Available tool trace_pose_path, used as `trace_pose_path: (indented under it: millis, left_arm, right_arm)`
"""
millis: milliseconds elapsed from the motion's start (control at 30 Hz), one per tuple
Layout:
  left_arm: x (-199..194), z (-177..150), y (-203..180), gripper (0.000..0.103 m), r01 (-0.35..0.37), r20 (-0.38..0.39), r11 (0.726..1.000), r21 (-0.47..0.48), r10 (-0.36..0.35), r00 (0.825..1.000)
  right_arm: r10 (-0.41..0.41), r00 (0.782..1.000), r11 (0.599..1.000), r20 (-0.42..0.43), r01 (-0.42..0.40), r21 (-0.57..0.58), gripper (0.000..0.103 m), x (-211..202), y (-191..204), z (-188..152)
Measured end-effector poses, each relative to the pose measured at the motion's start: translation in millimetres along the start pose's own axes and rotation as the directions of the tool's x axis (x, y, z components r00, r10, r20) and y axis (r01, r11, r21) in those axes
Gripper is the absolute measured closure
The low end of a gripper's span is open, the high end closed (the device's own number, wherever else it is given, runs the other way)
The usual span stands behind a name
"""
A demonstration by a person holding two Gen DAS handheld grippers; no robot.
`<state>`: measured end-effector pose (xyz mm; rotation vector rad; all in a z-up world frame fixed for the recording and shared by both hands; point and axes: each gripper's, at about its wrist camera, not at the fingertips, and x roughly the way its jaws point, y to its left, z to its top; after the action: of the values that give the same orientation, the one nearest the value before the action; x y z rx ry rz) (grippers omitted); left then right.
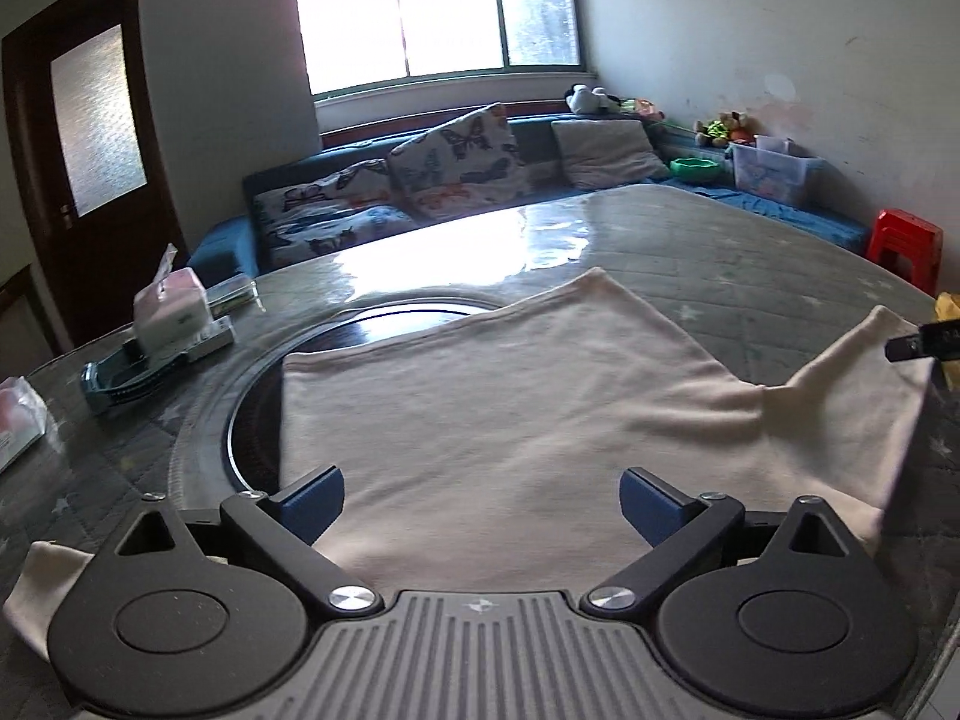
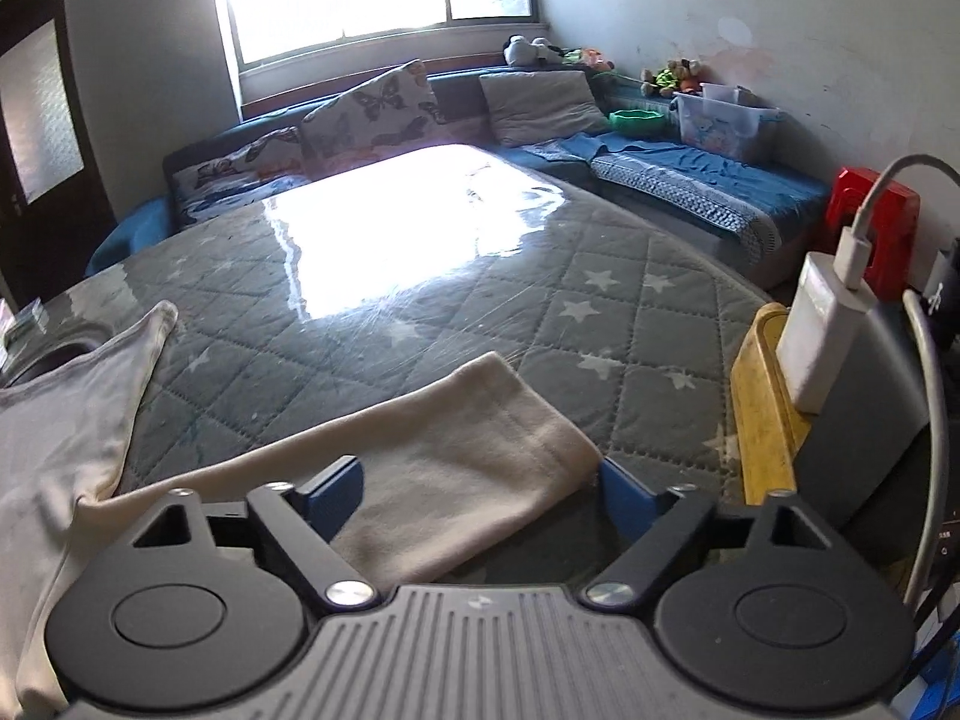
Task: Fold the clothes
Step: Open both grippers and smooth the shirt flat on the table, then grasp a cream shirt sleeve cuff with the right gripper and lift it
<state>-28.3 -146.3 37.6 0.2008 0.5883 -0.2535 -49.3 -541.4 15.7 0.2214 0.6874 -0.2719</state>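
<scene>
Each gripper, the left gripper (image 1: 482,504) and the right gripper (image 2: 480,495), is built of black linkage arms, blue finger pads, silver pivot screws, round black discs and a ribbed grey housing.

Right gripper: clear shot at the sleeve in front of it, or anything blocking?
Probably yes. The right gripper is open and the cream sleeve already lies flat between its fingers on the quilted table cover, nothing on top. The yellow object sits off to the side, not in the way.

We are looking at a home living room: a cushioned sofa (image 1: 372,204), stuffed toys (image 1: 591,99) and a quilt-covered table (image 2: 420,312).
</scene>
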Motion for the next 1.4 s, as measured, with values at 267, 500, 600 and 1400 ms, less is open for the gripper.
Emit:
trace_pose_path:
  millis: [267,500,600,1400]
  left_arm:
    - [0,1,-11,0.003,0.025,0.003,1.000,0.017,-0.025,1.000]
    - [0,1,-23,0.003,0.055,-0.001,0.997,0.048,-0.055,0.998]
    - [1,1,-30,0.003,0.069,-0.005,0.996,0.060,-0.069,0.998]
    - [12,-14,-92,0.003,0.190,-0.045,0.959,0.209,-0.185,0.982]
  right_arm:
    - [-0.074,0.997,0.997,0.022,0.074,0.021,0.058,3,-4,2]
    - [-0.057,0.997,0.997,0.042,0.054,0.062,0.092,-2,-15,1]
    - [-0.031,0.997,0.998,0.069,0.027,0.059,0.094,-12,-16,4]
    - [0.284,0.929,0.959,0.238,-0.273,-0.076,0.095,-118,14,62]
